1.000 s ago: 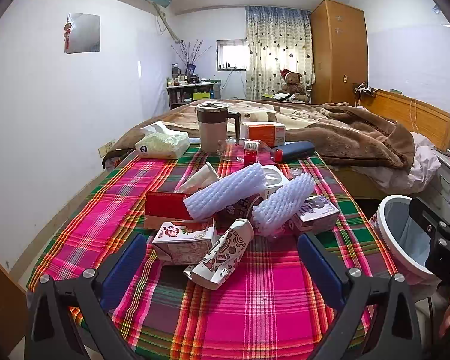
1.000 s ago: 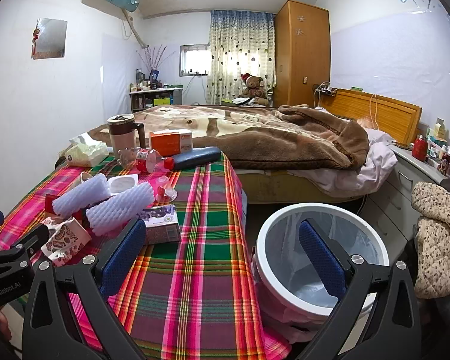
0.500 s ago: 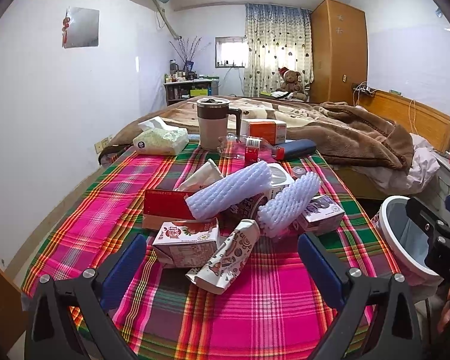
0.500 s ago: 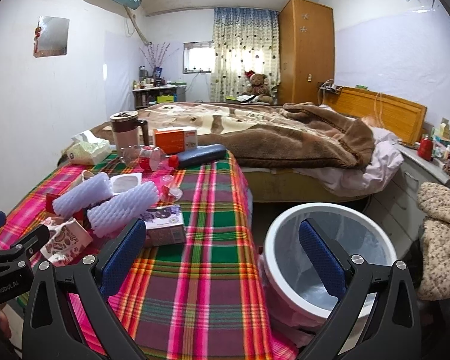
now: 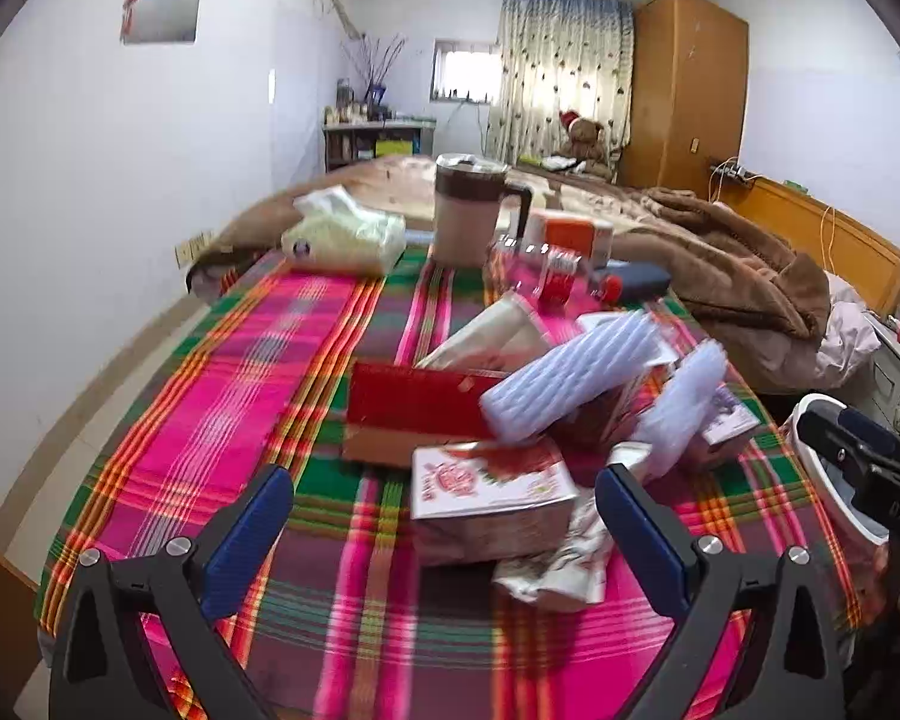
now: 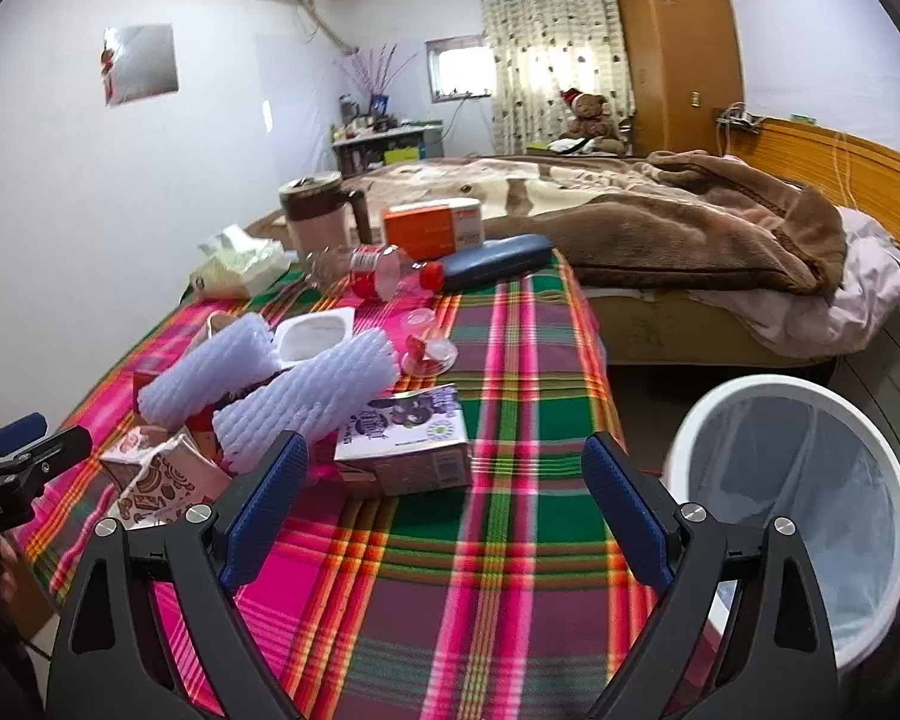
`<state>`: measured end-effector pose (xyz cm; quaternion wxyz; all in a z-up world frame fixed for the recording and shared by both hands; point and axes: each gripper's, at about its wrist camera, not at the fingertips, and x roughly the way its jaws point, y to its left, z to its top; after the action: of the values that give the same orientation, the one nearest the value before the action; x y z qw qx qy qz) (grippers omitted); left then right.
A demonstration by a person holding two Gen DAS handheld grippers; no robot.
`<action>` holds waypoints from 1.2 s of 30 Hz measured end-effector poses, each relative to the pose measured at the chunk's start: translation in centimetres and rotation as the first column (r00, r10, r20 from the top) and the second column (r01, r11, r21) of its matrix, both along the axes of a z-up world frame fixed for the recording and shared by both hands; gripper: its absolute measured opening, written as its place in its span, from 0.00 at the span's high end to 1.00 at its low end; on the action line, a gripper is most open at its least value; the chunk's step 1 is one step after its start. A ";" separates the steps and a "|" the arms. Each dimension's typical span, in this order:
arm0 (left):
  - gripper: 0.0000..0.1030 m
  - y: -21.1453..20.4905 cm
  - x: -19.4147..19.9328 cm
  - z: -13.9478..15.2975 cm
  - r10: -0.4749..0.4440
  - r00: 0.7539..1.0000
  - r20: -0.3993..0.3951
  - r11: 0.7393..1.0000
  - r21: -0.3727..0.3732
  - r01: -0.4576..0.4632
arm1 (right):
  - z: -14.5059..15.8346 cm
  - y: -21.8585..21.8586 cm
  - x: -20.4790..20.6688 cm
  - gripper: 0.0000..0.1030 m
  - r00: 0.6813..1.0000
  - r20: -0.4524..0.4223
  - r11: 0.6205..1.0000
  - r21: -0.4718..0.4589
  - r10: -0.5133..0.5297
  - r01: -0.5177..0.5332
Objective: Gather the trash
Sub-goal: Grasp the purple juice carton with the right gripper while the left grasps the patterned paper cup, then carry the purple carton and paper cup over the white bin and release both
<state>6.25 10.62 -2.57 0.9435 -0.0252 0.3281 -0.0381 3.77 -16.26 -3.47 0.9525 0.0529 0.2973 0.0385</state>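
Tongs on both sides are spread wide and carrying nothing: the left tongs [image 5: 444, 516] hang over the near edge of the litter heap, the right tongs [image 6: 444, 486] hover above the plaid bench [image 6: 510, 540] in front of the purple-printed carton [image 6: 402, 438].

That heap sits mid-bench: a red-and-white carton [image 5: 492, 486] right between the left fingers, a crumpled printed wrapper [image 5: 564, 558] tucked against it, a red box [image 5: 414, 414] behind, and two white foam fruit sleeves [image 6: 306, 396] lying across the top. The lined white bin [image 6: 810, 492] stands off the bench's right edge, close to the right tongs.

Here's the worry. The heap is stacked loosely, so pulling the low carton could roll the foam sleeves off or drag the wrapper along. Closing on the carton's wide face may just squash it and let it slip. The left view is smeared with blur, so a hasty closure could miss.

Farther back stand a lidded mug [image 5: 468, 210], a tissue pack [image 5: 348, 234], an orange box [image 6: 432, 228] and a lying plastic bottle [image 6: 378, 270]; a wide sweep could knock the mug or grab something that may not be trash.
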 end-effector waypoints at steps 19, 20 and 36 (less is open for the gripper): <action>0.27 -4.4 0.3 -4.4 -0.270 0.954 -0.129 0.962 -0.075 0.262 | -2.3 1.6 4.0 0.09 0.988 -0.131 0.996 -0.020 0.084 -0.088; 0.27 -4.6 0.4 -4.5 -0.275 0.952 -0.134 0.961 -0.076 0.266 | -2.4 1.6 4.3 0.09 0.987 -0.134 0.996 -0.022 0.087 -0.091; 0.27 -4.2 2.5 -6.2 -0.234 0.954 -0.188 0.963 -0.182 0.200 | -3.2 2.3 5.5 0.28 0.974 -0.200 0.990 -0.068 0.109 -0.125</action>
<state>8.78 6.40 -8.74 0.8890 -0.0688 0.4215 -0.1652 9.30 -13.96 -6.71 0.9160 0.0005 0.3935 0.0774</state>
